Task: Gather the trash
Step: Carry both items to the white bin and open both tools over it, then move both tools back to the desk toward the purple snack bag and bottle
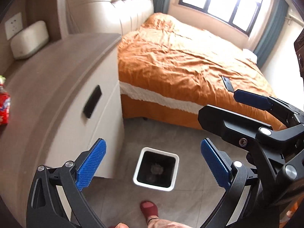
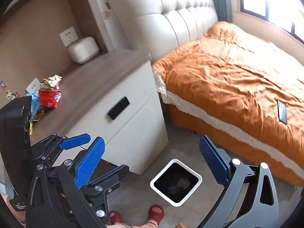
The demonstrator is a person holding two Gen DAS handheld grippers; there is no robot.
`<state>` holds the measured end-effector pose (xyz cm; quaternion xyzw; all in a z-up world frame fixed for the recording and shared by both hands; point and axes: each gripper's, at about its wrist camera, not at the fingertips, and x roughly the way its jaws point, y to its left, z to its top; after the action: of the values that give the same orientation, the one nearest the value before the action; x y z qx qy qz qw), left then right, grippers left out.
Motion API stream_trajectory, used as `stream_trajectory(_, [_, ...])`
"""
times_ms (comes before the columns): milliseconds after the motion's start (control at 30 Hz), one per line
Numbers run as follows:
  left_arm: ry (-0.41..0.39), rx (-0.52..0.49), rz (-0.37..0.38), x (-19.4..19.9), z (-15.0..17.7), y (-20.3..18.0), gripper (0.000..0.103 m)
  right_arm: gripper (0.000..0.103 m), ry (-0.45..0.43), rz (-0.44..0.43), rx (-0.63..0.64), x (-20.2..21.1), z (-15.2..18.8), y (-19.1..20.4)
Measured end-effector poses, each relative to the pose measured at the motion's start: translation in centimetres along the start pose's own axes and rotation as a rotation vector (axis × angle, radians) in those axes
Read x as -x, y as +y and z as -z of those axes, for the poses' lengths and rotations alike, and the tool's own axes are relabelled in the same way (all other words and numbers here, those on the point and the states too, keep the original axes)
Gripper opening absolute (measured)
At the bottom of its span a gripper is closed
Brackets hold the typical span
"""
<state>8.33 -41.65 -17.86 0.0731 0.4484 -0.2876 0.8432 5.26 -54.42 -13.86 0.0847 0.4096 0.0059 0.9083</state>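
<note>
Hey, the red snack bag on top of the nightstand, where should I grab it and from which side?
Take the red snack bag by its crumpled, bunched top, coming down from above and from the room side. It stands roughly upright among other wrappers with the wall close behind, so the top is the free part, and the thin gathered foil fits between the open right tongs.
</note>
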Motion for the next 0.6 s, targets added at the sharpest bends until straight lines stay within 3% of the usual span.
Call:
stream_trajectory(133, [-0.082,0.072,-0.105,4.9,-0.5,2.0,0.098,0.099,-0.068,-0.083,0.117,2.5,-2.2,4.1])
stream_trajectory(267, [-0.139,0.143,-0.258,9.4,0.1,5.2,0.098,0.099,-0.120,-0.197,0.255,3.6,-3.7,9.5])
stream_trajectory(600, [-0.228,0.336,-0.564,19.9,4.8,15.1,0.098,0.099,-0.178,-0.449,0.477,3.4,-4.3,22.5])
